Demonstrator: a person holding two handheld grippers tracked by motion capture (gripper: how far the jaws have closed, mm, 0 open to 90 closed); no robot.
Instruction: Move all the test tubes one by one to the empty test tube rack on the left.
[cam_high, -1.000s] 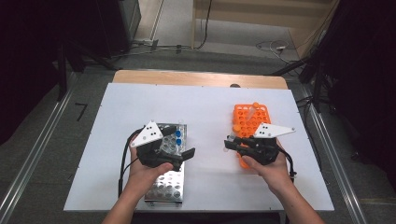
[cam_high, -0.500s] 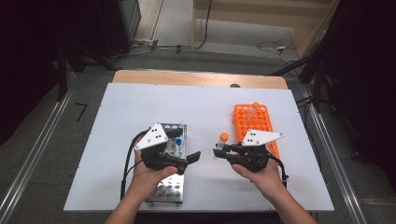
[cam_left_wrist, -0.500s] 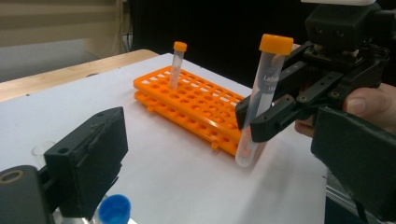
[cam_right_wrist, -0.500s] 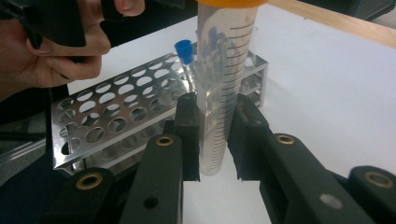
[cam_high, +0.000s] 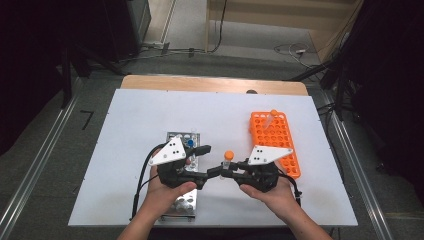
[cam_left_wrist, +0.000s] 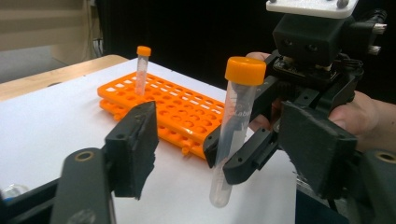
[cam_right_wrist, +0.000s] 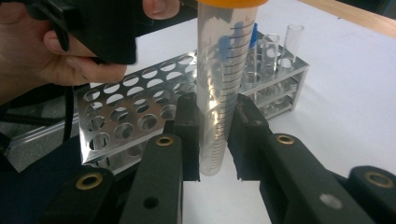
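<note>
My right gripper (cam_high: 226, 172) (cam_right_wrist: 217, 140) is shut on a clear tube with an orange cap (cam_high: 228, 159) (cam_right_wrist: 219, 88) and holds it upright above the white table. My left gripper (cam_high: 211, 161) (cam_left_wrist: 224, 149) faces it from the left. Its jaws have just been closing, and the tube (cam_left_wrist: 236, 121) stands between them, with a gap showing on both sides. An orange rack (cam_high: 275, 135) (cam_left_wrist: 177, 107) lies to the right with one orange-capped tube (cam_high: 272, 117) (cam_left_wrist: 141, 70) standing in it. Under my left hand lies a metal rack (cam_high: 182, 140) (cam_right_wrist: 140, 121).
The metal rack holds a blue-capped tube (cam_high: 190, 143) (cam_right_wrist: 252, 37) and clear tubes at its far end. The white table (cam_high: 150, 115) ends in a wooden strip at the back. Dark stands and cables surround the table.
My right gripper has carried the orange-capped tube leftward from the orange rack to the left gripper. The left jaws have narrowed around the tube.
</note>
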